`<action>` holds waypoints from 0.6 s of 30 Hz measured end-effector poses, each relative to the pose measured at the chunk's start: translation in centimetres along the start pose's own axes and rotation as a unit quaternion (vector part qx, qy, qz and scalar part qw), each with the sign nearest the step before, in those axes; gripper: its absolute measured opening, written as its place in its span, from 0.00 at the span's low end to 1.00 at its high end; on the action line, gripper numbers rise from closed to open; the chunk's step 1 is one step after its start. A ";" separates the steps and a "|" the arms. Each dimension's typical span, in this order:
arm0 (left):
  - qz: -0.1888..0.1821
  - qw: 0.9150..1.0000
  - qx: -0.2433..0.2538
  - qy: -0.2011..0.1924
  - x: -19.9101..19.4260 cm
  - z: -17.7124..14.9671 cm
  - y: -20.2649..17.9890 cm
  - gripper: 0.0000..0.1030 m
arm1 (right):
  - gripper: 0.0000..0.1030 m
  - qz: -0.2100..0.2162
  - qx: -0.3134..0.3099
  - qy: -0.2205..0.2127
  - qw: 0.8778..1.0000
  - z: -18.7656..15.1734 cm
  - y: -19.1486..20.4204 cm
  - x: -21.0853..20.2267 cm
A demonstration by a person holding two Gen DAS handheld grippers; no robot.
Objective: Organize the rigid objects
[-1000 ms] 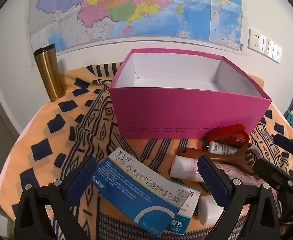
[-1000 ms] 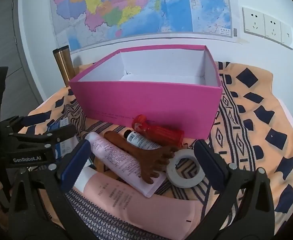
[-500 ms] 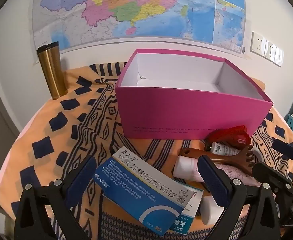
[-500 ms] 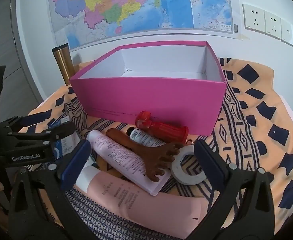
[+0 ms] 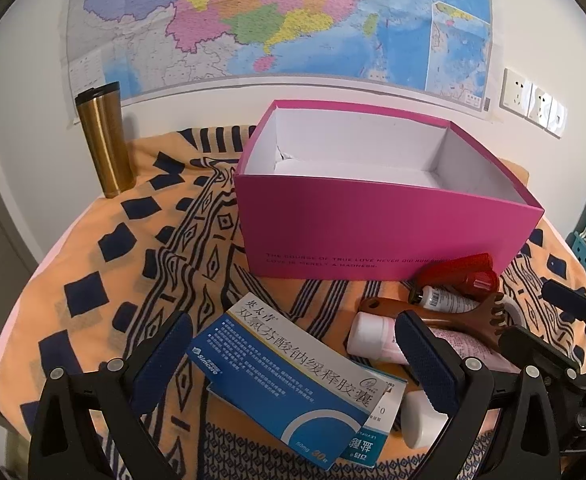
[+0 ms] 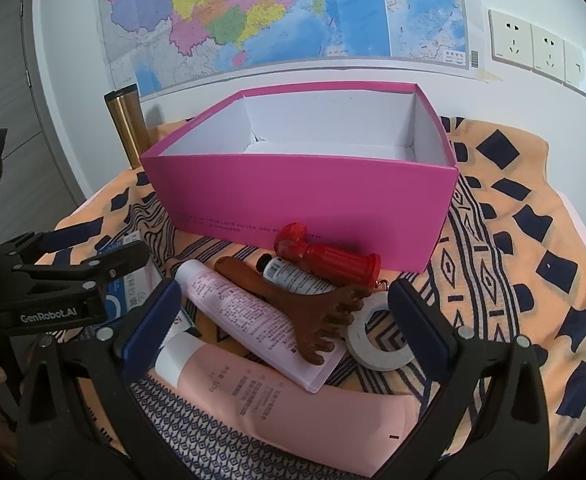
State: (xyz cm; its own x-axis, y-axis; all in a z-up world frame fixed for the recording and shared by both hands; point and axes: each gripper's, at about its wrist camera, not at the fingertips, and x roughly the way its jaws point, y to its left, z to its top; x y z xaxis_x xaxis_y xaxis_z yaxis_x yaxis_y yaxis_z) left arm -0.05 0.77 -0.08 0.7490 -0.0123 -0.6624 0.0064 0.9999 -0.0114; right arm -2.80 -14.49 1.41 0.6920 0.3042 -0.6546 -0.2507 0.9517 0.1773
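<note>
We find both views have drawn back slightly; left gripper (image 5: 293, 364) and right gripper (image 6: 285, 320) hang wide, empty; pink box (image 5: 373, 240) unfilled; nothing yet picked.

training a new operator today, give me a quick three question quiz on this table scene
1. True or false: the open pink cardboard box already holds items.
2. Multiple choice: what lies on top of the pale pink squeeze tube? A) brown wooden claw-shaped massager B) white tape ring C) gold metal tumbler
3. Short answer: which item lies between the left gripper fingers, under the camera?

Key
1. False; only its white inside shows.
2. A
3. The blue and white medicine carton; both the left gripper and the right gripper are open.
</note>
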 end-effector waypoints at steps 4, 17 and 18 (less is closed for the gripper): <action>-0.002 1.000 -0.002 -0.001 -0.1 0.0 0.2 1.00 | 1.00 0.002 -0.001 0.001 1.000 0.1 0.0 0.0; -0.004 1.000 -0.003 -0.001 -0.1 -0.1 0.3 1.00 | 1.00 0.009 0.000 0.000 1.000 0.2 0.2 0.1; -0.004 1.000 -0.003 -0.001 -0.1 -0.1 0.3 1.00 | 1.00 0.010 0.000 0.000 1.000 0.2 0.2 0.0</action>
State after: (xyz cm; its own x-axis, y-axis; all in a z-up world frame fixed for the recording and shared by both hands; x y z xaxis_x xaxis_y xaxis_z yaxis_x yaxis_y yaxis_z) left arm -0.24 1.11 -0.09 0.7505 -0.0204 -0.6606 0.0079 0.9997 -0.0220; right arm -2.72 -14.28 1.54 0.6874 0.3225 -0.6508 -0.2644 0.9456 0.1894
